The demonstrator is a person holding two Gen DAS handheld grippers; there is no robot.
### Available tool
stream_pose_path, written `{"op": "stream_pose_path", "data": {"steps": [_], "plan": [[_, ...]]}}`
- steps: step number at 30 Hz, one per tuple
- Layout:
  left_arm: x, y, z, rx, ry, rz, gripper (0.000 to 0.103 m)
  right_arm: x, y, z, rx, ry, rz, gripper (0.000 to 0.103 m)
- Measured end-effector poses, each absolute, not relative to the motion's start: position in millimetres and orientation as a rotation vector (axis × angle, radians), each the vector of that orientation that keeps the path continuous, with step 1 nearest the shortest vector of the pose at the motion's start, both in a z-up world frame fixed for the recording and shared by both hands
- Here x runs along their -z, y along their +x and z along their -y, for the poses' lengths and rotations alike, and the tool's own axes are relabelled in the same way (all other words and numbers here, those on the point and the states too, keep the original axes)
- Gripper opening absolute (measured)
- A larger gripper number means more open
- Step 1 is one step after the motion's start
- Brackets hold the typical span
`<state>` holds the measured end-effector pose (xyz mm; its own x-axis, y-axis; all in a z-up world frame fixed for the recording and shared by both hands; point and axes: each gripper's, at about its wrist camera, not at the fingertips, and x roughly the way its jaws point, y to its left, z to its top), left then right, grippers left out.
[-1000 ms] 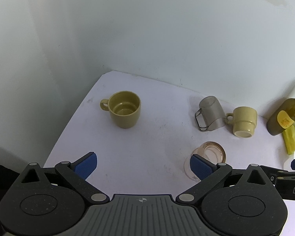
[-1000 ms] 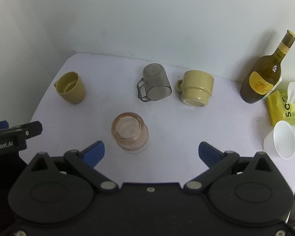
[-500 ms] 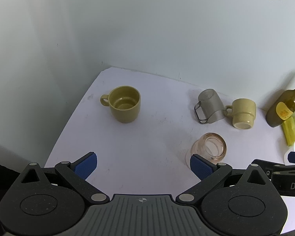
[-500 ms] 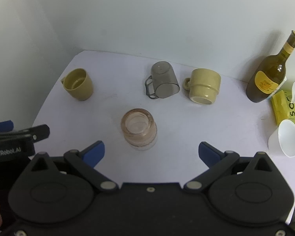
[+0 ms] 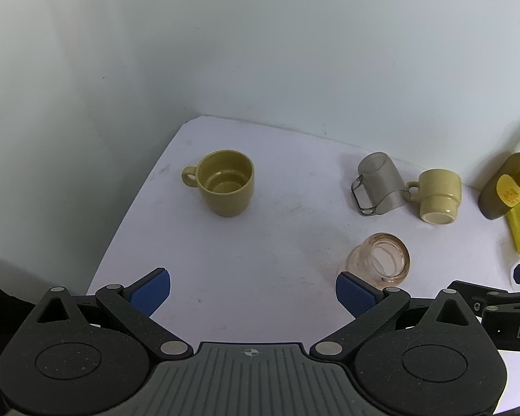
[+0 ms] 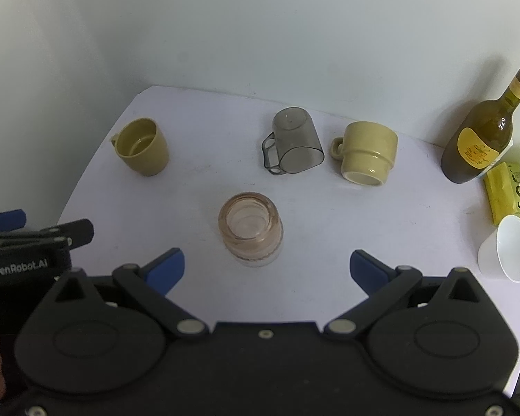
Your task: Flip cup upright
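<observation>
A pink glass cup (image 6: 250, 233) stands mouth down on the white table (image 6: 197, 187); it also shows in the left wrist view (image 5: 381, 261). Behind it a smoky grey handled cup (image 6: 294, 142) and a cream mug (image 6: 367, 154) stand upside down. An olive mug (image 6: 144, 147) stands upright at the left, also in the left wrist view (image 5: 225, 182). My right gripper (image 6: 267, 268) is open, just in front of the pink cup. My left gripper (image 5: 253, 293) is open and empty, with the pink cup just beyond its right finger.
A dark wine bottle (image 6: 482, 138), a yellow tissue pack (image 6: 509, 190) and a white paper cup (image 6: 511, 248) stand along the table's right side. Walls close the table at the back and left. The left gripper's body (image 6: 27, 246) shows at the left edge of the right wrist view.
Both grippers have drawn back and up a little, so the cups sit lower and more centred in view. The pink cup has not moved. Both stay open.
</observation>
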<state>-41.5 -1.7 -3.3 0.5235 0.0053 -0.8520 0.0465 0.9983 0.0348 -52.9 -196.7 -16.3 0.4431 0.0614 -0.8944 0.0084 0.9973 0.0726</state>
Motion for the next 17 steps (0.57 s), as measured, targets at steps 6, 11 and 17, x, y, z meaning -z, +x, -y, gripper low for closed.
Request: {"op": "stream_pose_path", "data": {"steps": [6,11,17], "plan": [[5.2,-39.6,3.1,0.046,0.063,-1.036,0.103,18.7,-53.4,197.5,-0.028,0.077,-1.122,0.103],[7.0,-38.3,6.6,0.065,0.071,-1.041,0.103,17.3,-52.4,198.7,-0.018,0.082,-1.119,0.103],[9.4,-36.6,10.2,0.085,0.075,-1.054,0.103,17.6,-52.4,198.2,-0.018,0.081,-1.121,0.103]]}}
